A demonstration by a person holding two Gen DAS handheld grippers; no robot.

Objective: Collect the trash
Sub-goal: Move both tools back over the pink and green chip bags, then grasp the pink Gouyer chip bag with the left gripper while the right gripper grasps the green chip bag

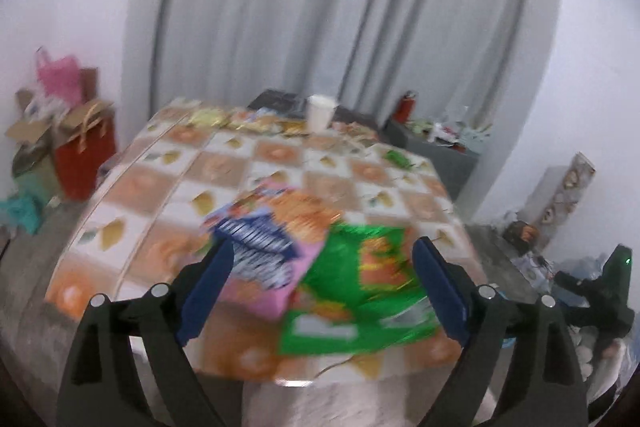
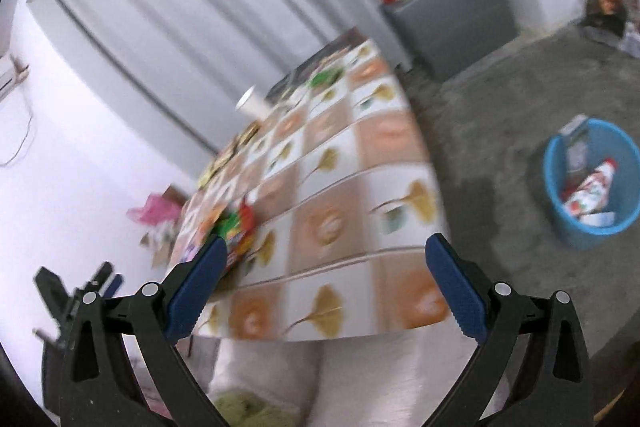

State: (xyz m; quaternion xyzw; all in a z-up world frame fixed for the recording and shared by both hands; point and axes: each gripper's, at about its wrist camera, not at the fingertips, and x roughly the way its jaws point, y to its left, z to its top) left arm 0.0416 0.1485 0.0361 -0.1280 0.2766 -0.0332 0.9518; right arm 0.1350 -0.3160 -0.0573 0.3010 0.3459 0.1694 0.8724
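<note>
A round blue plastic bin on the grey floor holds a carton and crinkled wrappers. Glossy pink and green snack bags lie flat on the checkered desk. Both left gripper and right gripper jaws gape apart, empty.

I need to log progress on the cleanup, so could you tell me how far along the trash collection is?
Partly done. The blue bin on the floor already holds several packages. Nothing is in hand: the left gripper and right gripper are both open. Left: the pink wrapper, green wrapper, white cup and the table's far-edge litter.
</note>
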